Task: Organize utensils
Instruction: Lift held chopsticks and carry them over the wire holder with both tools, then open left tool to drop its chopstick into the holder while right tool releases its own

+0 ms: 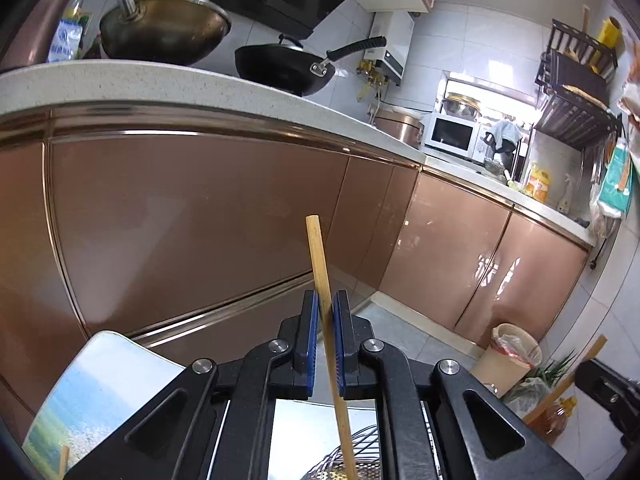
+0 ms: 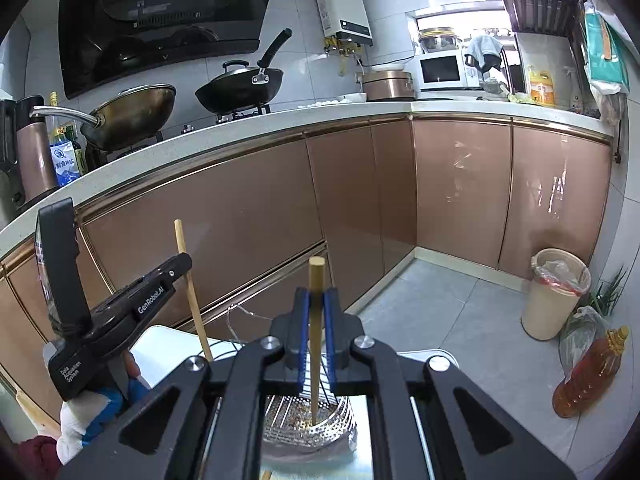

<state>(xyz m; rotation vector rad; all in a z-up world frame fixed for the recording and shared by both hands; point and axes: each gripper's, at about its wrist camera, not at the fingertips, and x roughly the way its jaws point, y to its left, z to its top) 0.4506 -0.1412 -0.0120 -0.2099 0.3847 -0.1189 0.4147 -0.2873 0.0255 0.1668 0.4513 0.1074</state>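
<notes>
Both claws clamped, left gripper (image 1: 328,312) and right gripper (image 2: 318,312) each lowering a chopstick (image 2: 316,340) into metal holder (image 2: 308,420); release pending.

the left chopstick (image 1: 328,320) runs off the bottom edge; a metal holder (image 1: 344,460) is mostly hidden.

Home kitchen: woks (image 2: 240,88) on stove, range hood (image 2: 160,20), microwave (image 2: 442,70), copper cabinets (image 2: 460,192)

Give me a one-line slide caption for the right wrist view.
Right gripper lowers a chopstick into the wire utensil basket; left gripper alongside holds a second chopstick.
</notes>
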